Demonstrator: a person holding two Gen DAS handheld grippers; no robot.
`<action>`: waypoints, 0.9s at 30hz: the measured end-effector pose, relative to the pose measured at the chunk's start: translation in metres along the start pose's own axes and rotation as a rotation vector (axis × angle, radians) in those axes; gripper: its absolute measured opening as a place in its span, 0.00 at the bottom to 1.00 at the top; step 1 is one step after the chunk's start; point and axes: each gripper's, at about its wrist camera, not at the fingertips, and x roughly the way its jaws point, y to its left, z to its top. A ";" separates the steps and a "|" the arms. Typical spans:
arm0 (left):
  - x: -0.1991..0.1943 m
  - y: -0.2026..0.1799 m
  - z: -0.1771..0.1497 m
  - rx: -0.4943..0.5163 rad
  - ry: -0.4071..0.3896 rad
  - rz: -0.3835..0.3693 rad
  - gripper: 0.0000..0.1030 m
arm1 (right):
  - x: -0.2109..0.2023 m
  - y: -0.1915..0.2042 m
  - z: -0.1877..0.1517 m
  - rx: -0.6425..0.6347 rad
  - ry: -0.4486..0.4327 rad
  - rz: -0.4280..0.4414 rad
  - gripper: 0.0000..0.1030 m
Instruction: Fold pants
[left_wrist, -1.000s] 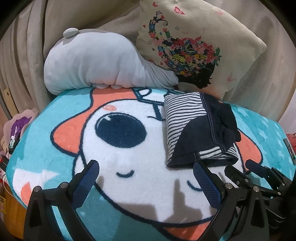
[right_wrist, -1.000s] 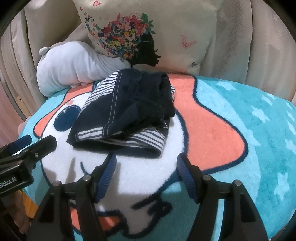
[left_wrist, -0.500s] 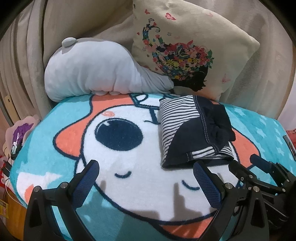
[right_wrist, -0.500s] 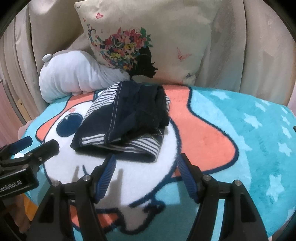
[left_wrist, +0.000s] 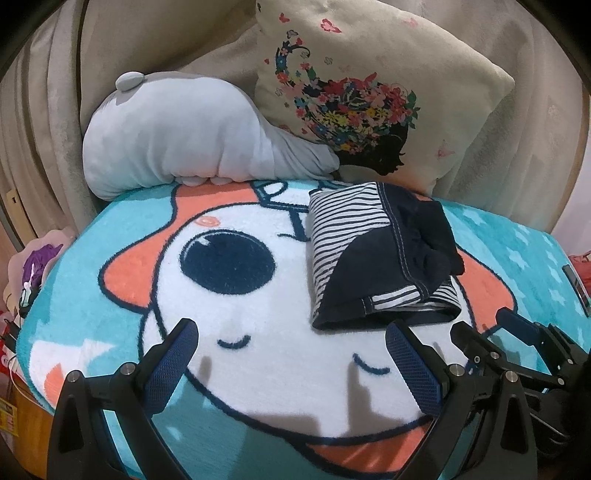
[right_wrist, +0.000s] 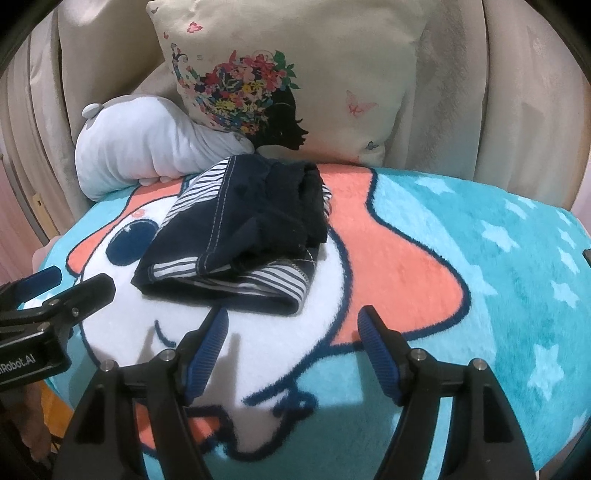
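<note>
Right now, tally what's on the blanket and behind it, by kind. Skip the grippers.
Folded pants: 1
Cushions: 2, floral and grey plush
Blanket: 1
Total: 4

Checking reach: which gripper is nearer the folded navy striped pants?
Right gripper, just short of the pants' near edge; left gripper sits off beside them.
</note>
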 end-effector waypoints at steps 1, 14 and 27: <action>0.000 0.000 0.000 0.001 0.002 -0.001 0.99 | 0.000 0.000 0.000 -0.001 0.002 0.001 0.70; 0.009 -0.003 -0.003 -0.007 0.029 -0.007 0.99 | 0.006 -0.003 -0.002 0.009 0.021 0.006 0.70; 0.011 -0.004 -0.003 -0.006 0.038 -0.008 0.99 | 0.009 -0.001 -0.001 0.004 0.032 0.000 0.70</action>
